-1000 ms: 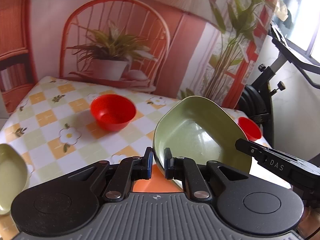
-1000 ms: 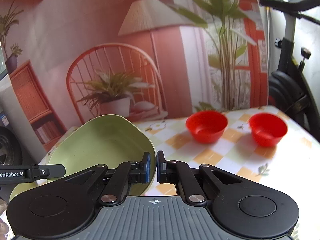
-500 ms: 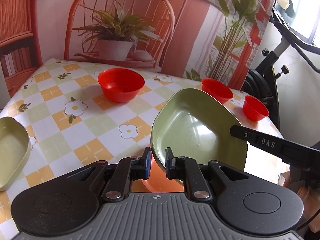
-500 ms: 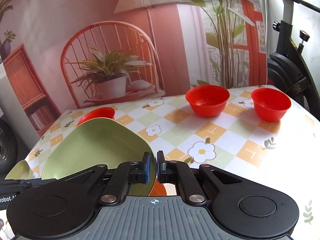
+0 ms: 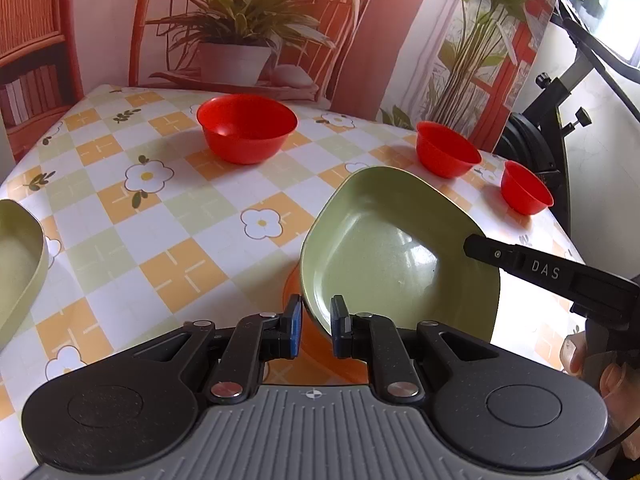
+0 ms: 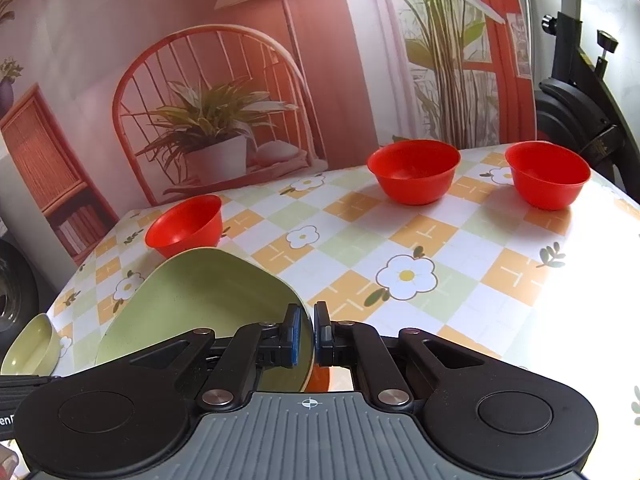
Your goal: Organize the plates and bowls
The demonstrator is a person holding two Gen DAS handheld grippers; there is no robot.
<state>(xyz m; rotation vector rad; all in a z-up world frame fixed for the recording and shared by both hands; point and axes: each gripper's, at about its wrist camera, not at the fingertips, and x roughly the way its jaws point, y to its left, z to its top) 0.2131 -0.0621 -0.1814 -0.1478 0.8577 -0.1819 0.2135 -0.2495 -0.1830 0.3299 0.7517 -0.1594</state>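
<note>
Green plate [image 5: 400, 264]: smooth, glossy, rounded-square with a raised rim; held tilted above the counter, near edge over an orange plate [image 5: 316, 336] lying flat beneath it.
Left gripper [image 5: 314, 326]: fingers narrow, 1 either side of the green plate's near rim; blue pads; contact cannot be confirmed.
Right gripper [image 6: 306, 336]: fingers narrow, pinched on the opposite rim of the same green plate [image 6: 208, 312].
Red bowls: 3, plain shiny plastic, round, upright, well apart; left view shows large bowl [image 5: 247, 128], middle bowl [image 5: 447, 149], small bowl [image 5: 526, 187].
Second green dish [image 5: 18, 264]: at the counter's left edge, cut off by the frame.
Counter [image 5: 160, 216]: wipe-clean cloth, orange, pale green and white checks with daisy prints.
Room: printed backdrop of a rattan chair, potted plant and lamp; exercise bike [image 6: 580, 92] to the right.
View difference: only the left view shows the right gripper's black body marked "DAS" and a hand [image 5: 592, 364] on it.
</note>
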